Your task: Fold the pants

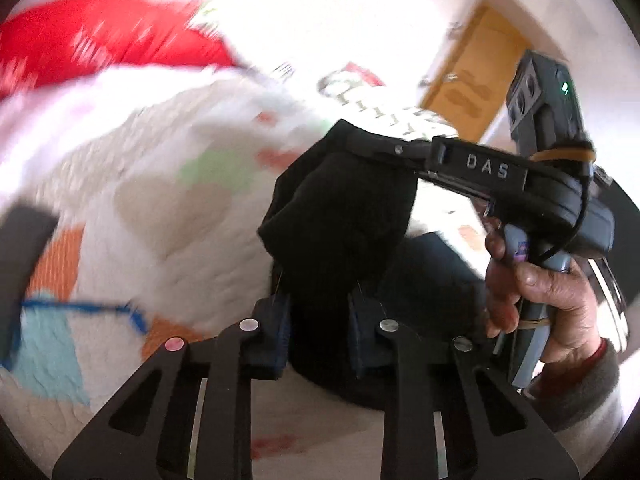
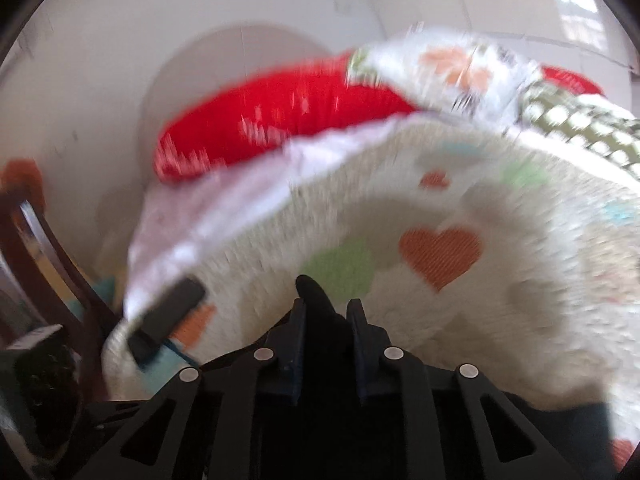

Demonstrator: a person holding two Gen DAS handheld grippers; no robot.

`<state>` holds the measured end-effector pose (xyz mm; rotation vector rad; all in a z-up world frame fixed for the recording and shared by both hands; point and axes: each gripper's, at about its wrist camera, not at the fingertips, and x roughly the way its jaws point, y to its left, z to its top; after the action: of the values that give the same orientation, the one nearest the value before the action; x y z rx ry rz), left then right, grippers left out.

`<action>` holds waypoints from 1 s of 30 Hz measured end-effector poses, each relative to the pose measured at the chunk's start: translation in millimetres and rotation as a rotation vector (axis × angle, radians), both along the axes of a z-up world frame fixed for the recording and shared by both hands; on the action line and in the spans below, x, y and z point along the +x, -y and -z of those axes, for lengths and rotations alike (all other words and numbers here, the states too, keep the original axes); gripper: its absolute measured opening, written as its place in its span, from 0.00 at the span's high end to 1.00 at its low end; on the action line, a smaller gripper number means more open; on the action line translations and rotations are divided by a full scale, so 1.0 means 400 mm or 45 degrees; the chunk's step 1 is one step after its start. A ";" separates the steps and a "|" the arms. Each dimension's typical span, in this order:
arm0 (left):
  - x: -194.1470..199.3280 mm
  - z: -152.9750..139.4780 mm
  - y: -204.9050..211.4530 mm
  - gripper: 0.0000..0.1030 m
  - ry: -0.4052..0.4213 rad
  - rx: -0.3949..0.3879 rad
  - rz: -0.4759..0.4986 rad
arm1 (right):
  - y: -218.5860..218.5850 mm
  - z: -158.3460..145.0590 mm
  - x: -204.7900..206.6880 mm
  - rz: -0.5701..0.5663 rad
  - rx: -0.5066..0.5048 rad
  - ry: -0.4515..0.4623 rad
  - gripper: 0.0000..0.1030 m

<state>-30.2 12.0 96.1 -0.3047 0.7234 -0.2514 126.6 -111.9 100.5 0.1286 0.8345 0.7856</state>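
The black pants hang bunched in the air above a white bedspread with coloured hearts. My left gripper is shut on the lower part of the pants. The right gripper comes in from the right in the left wrist view, held by a hand, and is shut on the upper edge of the pants. In the right wrist view the right gripper pinches a black fold of the pants between its fingers. Both views are blurred.
A red pillow lies at the head of the bed, with a patterned cover beside it. A dark flat object lies on the bedspread. A wooden door stands behind. A dark chair stands beside the bed.
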 end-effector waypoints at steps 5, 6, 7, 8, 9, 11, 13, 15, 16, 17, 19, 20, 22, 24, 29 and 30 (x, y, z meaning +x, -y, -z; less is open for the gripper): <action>-0.052 -0.074 0.182 0.78 0.161 0.033 0.284 | 0.252 -0.082 -0.104 0.231 0.125 0.087 0.83; -0.059 -0.070 0.229 0.78 0.173 0.046 0.350 | 0.315 -0.078 -0.127 0.304 0.131 0.080 0.83; -0.062 -0.061 0.269 0.78 0.173 0.061 0.405 | 0.364 -0.069 -0.146 0.369 0.119 0.070 0.83; -0.066 -0.043 0.321 0.78 0.164 0.066 0.488 | 0.430 -0.049 -0.174 0.460 0.098 0.037 0.83; -0.067 -0.020 0.369 0.78 0.149 0.053 0.588 | 0.476 -0.032 -0.190 0.528 0.086 0.011 0.83; -0.066 0.034 0.454 0.78 0.083 0.080 0.730 | 0.580 0.015 -0.236 0.716 0.056 -0.053 0.83; -0.075 0.069 0.506 0.78 0.009 0.147 0.799 | 0.656 0.055 -0.276 0.833 0.094 -0.156 0.80; -0.100 0.073 0.509 0.78 0.020 0.185 0.839 | 0.706 0.080 -0.315 0.893 0.169 -0.232 0.60; -0.112 0.065 0.502 0.78 0.045 0.194 0.842 | 0.715 0.087 -0.333 0.899 0.205 -0.254 0.50; -0.125 0.049 0.483 0.78 0.078 0.213 0.840 | 0.716 0.091 -0.354 0.878 0.250 -0.267 0.50; -0.141 0.023 0.441 0.75 0.119 0.220 0.823 | 0.701 0.091 -0.371 0.829 0.293 -0.264 0.45; -0.140 0.012 0.416 0.69 0.135 0.217 0.808 | 0.689 0.091 -0.374 0.800 0.313 -0.267 0.38; -0.147 -0.013 0.370 0.47 0.173 0.219 0.743 | 0.651 0.099 -0.367 0.729 0.358 -0.284 0.31; -0.136 -0.020 0.325 0.47 0.207 0.241 0.667 | 0.609 0.127 -0.343 0.682 0.357 -0.325 0.28; -0.082 -0.003 0.253 0.47 0.148 0.240 0.539 | 0.536 0.195 -0.310 0.716 0.209 -0.393 0.58; -0.072 -0.004 0.242 0.47 0.134 0.236 0.519 | 0.523 0.175 -0.317 0.673 0.213 -0.343 0.74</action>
<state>-59.1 -84.9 97.7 0.0357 0.6950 -0.5787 -0.4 -321.2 30.7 0.5900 0.9323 0.3390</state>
